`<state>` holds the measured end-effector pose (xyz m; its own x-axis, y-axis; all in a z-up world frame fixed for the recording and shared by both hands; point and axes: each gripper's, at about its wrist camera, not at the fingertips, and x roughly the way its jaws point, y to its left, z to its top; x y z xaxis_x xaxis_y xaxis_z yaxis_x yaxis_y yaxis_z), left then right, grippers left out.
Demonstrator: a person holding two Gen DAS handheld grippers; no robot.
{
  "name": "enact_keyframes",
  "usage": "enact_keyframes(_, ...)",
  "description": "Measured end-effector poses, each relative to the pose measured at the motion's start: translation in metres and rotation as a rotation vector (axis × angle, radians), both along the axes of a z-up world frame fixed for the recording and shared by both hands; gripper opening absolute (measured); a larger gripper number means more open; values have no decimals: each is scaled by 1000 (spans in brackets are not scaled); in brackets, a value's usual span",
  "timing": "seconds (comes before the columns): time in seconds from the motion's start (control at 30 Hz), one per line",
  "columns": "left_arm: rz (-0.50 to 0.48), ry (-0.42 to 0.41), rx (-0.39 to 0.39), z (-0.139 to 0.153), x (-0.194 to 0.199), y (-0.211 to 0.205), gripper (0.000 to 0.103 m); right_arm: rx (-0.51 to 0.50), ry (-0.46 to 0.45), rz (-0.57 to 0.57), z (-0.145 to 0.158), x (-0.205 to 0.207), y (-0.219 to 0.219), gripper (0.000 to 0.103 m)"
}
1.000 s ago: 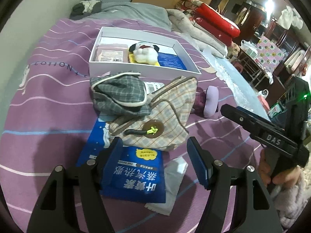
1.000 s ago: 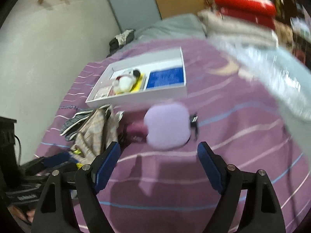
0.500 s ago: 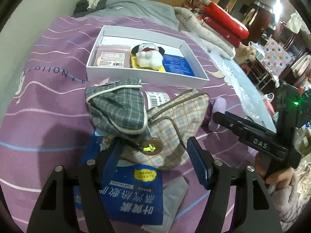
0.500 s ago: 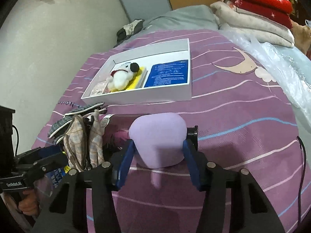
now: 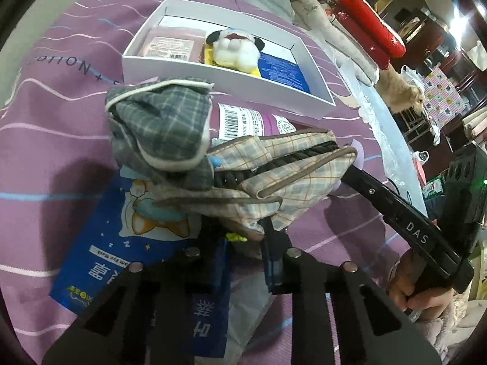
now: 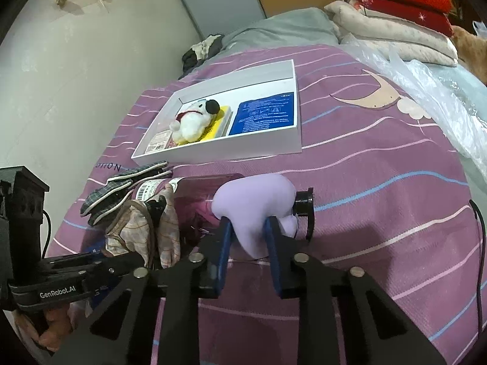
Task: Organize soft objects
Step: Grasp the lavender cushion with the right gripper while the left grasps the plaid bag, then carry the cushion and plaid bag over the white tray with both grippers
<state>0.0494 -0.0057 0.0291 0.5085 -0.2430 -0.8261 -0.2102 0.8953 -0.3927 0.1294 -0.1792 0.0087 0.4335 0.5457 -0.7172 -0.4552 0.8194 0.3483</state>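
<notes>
The beige plaid bag [image 5: 283, 179] lies near the middle of the purple bedspread [image 5: 61, 133], long axis running left to right; it looks light and floppy. The left gripper [image 5: 243, 252] has just closed, pinching its near edge. The lilac cushion [image 6: 258, 203], right of the bag (soft, squashy), bulges between the right gripper [image 6: 248, 243] pads, which have just clamped its near end.

The left gripper [image 5: 243, 252], its jaws having just been closing, pinches the near edge of a beige plaid pouch [image 5: 283, 176]. A grey plaid pouch [image 5: 161, 130] lies on its left, over a blue eye-mask packet [image 5: 100, 261]. Farther off sits a white box [image 5: 225, 76] holding a plush dog [image 5: 234, 48].
</notes>
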Motion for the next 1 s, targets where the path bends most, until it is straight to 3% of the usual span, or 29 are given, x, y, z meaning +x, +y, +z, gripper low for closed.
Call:
enact_keyframes(0.13,1,-15,-27,6,-10,-1,14,30,5,-8,3,-2,-4,13)
enact_keyframes(0.43,-35,-52,-36,34,-21,-19,10,118,-9,-23,27,-12,-21,12)
enact_keyframes(0.67,-94,-93,55,60,-12,-41,10,132,-44,-45,50,-19,-34,12)
enact_keyframes(0.83,-187,-100,194,77,10,-49,10,162,-45,-52,58,-17,-43,12)
enact_keyframes(1.0,-252,-111,201,87,36,-45,10,171,-63,-50,66,-16,-44,12)
